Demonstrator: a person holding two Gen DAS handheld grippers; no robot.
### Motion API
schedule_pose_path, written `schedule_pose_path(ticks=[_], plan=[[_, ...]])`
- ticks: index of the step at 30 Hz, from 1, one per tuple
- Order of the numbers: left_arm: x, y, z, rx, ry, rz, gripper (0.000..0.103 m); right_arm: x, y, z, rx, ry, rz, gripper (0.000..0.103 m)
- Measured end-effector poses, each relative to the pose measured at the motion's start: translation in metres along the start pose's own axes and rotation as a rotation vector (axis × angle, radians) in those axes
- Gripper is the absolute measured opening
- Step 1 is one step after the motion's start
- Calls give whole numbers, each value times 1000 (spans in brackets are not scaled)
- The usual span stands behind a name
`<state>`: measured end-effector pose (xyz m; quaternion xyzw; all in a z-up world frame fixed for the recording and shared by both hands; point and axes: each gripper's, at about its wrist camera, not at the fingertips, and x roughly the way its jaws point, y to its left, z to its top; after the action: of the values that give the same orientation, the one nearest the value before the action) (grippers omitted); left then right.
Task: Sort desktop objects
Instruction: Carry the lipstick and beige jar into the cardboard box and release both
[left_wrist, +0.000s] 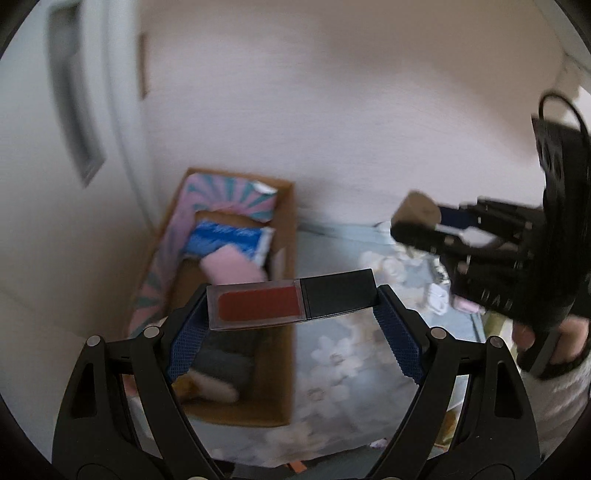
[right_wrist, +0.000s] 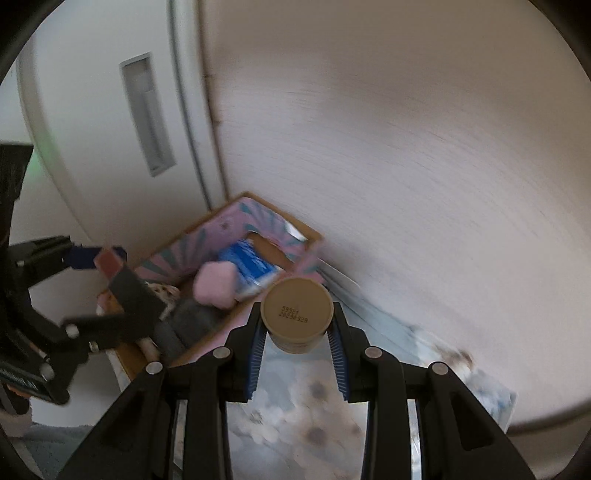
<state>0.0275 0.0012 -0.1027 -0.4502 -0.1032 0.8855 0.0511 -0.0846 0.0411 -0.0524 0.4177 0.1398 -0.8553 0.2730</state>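
The sorting is looking partly done, as far as I can judge. The cardboard box (left_wrist: 284, 295) against the wall is already holding several things: one blue packet (left_wrist: 229, 240), one pink soft lump (right_wrist: 214, 286) beside it, and a grey bundle (right_wrist: 192, 321) nearer the box's front end; other bits in there are too blurred to name.

Two more things are being carried in the air. The left hand-held gripper (left_wrist: 291, 306) is gripping one lipstick tube (left_wrist: 291, 302) endwise, jaws spread wide with the pads pressing on its two ends, over the front part of the box. The right hand-held gripper (right_wrist: 297, 328) is squeezing one tan round tub (right_wrist: 296, 314), jaws drawn in tight on its sides, just beside the box's right wall and above the flowered cloth (right_wrist: 295, 406) on the desk.

Left to do, by my reckoning: both carried things are needing to go in, and a few small pale items (left_wrist: 436, 295) are lying on the cloth right of the box, blurred, count uncertain.
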Motion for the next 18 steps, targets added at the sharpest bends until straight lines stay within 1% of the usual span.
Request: schedule_pose_path(ticks=[2, 6, 8, 12, 18], plan=[[3, 15, -5, -21, 9, 16, 85, 15, 10, 12, -20, 11, 25, 30], [15, 39, -16, -57, 32, 33, 85, 46, 29, 32, -55, 69, 71, 30], [22, 46, -21, -73, 41, 37, 85, 60, 36, 39, -64, 96, 77, 30], [38, 53, -32, -89, 64, 35, 85, 100, 49, 51, -76, 149, 85, 30], [56, 59, -44, -103, 91, 17, 85, 137, 49, 61, -22, 230, 86, 30]])
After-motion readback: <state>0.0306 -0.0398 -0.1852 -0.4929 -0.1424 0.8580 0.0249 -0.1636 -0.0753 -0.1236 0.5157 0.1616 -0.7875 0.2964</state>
